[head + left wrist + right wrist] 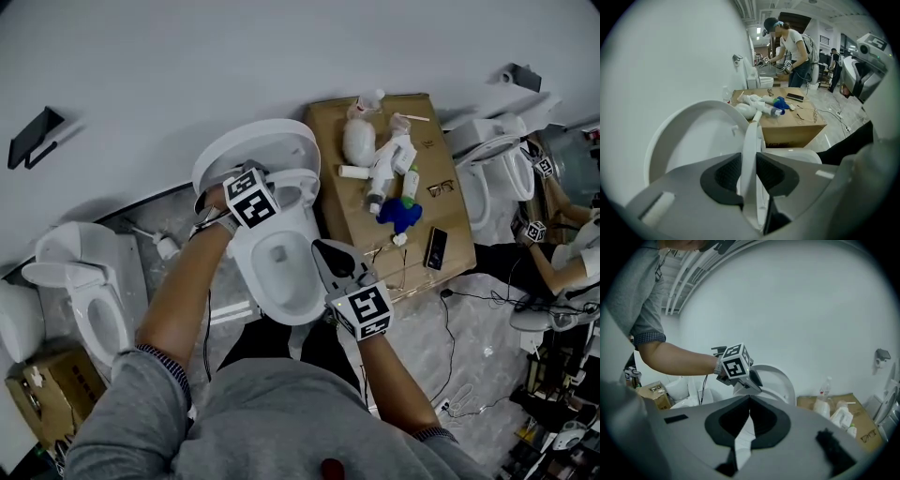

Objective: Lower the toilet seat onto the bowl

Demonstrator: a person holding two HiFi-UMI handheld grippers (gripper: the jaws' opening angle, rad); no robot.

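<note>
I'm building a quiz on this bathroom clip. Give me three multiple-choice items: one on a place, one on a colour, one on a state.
1. In the head view, the cardboard box stands: A left of the toilet; B right of it; C on it.
2. The soft lump on the box is: A blue; B red; C yellow.
3. The left gripper is: A open; B shut, empty; C shut on the seat.

B: box at toilet's right. A: plainly blue. C: pads press the seat's rim.

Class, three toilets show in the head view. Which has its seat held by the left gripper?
The middle toilet, before the person: the left gripper clamps its raised seat between its jaws. The left toilet and right toilet stand apart.
</note>
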